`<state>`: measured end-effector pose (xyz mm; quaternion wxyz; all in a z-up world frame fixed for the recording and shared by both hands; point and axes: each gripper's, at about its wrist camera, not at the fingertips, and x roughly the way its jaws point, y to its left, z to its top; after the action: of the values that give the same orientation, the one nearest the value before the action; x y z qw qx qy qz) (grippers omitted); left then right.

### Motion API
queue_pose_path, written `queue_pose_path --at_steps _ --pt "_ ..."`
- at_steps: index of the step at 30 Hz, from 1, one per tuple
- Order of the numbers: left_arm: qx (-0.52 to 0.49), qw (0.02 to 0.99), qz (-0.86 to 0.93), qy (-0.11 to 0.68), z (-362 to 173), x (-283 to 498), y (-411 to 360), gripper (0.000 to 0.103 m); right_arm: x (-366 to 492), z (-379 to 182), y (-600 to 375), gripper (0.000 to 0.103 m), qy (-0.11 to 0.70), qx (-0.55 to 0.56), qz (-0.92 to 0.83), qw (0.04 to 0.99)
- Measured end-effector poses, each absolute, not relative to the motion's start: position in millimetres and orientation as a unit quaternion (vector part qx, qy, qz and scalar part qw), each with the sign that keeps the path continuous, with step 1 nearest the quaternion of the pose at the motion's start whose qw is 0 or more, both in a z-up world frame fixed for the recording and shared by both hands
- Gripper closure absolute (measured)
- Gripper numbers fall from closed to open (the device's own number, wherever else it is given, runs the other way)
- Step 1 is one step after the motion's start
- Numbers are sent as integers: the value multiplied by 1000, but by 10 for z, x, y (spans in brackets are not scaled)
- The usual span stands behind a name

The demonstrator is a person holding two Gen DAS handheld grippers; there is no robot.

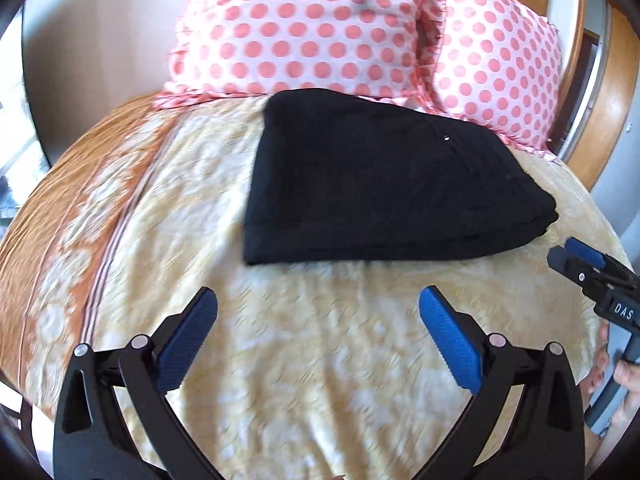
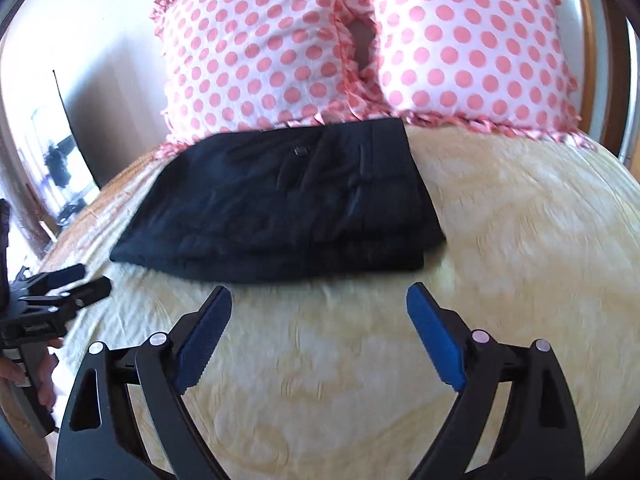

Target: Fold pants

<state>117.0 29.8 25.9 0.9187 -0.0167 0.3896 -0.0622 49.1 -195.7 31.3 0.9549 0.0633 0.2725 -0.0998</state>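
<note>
Both grippers (image 1: pixel 318 300) (image 2: pixel 319 298) gaping, pants (image 1: pixel 384 176) folded on bed (image 1: pixel 280 360)

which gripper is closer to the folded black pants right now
Right, but only narrowly. The right gripper hovers open just short of the pants, at their near edge. The left gripper is open too, slightly farther back over the bedspread.

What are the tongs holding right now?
Nothing. The left tongs and right tongs are both open over the bedspread, apart from the folded black pants.
</note>
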Motion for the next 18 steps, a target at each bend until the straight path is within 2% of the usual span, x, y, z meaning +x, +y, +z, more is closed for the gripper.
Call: queue_pose_path --at_steps 5,13,18 --pt "-18 918 -58 391 182 1045 303 2 484 80 -1834 12 290 64 -103 949" --pt "-5 918 -51 394 83 990 279 2 448 18 -1681 11 290 26 -131 948" --pt "10 922 -38 384 46 941 273 2 461 -33 -1574 1 293 8 -176 940"
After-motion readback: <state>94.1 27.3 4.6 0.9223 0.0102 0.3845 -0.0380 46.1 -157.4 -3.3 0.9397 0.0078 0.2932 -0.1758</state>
